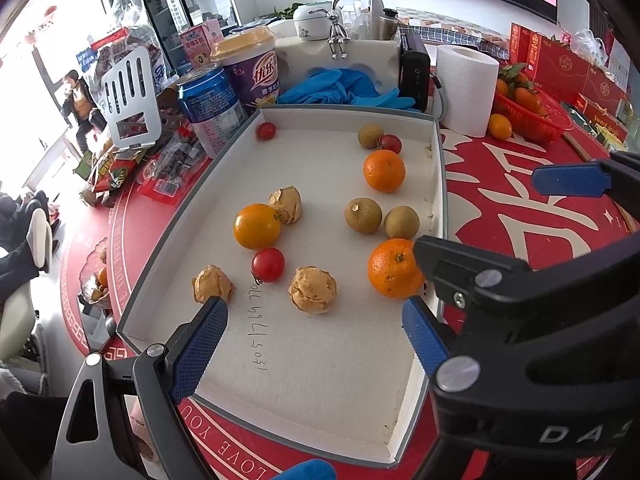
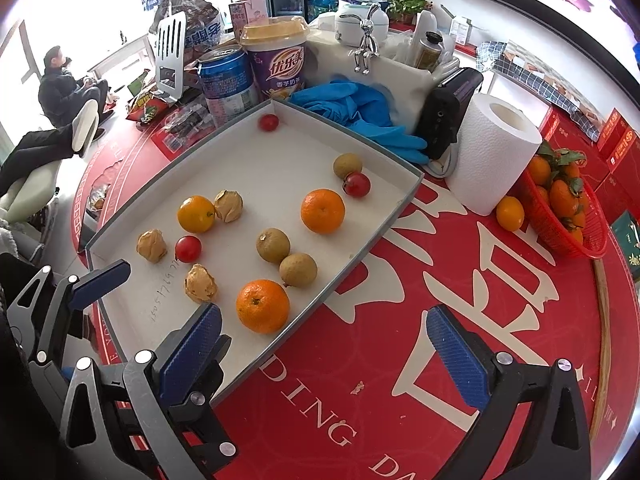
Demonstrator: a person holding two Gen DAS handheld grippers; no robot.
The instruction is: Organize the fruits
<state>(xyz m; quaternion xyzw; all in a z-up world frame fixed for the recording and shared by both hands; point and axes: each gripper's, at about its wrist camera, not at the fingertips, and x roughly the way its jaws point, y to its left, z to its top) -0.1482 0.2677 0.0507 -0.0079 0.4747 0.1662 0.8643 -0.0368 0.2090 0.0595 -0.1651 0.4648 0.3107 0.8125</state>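
Fruits lie scattered in a shallow white tray (image 1: pixel 436 184) on a red tablecloth (image 2: pixel 400 360). In the left wrist view, one mandarin (image 1: pixel 394 268) sits near the tray's right wall, another (image 1: pixel 384 171) farther back, and a smooth yellow-orange fruit (image 1: pixel 257 226) lies left of centre beside a papery husked fruit (image 1: pixel 286 204). Two brown longans (image 1: pixel 363 216) lie between the mandarins, and a cherry tomato (image 1: pixel 268 265) sits near the middle.

The left gripper (image 1: pixel 314 344) hangs over the tray's near end with its blue pads spread wide, holding nothing; a husked fruit (image 1: pixel 313 290) lies just beyond the gap, untouched. The right gripper (image 2: pixel 324 354) is likewise wide open and empty, straddling the tray's near right edge, its left pad over the tray floor and its right pad over the cloth. A red basket (image 2: pixel 560 236) of mandarins stands far right, beside a paper roll (image 2: pixel 494 152).
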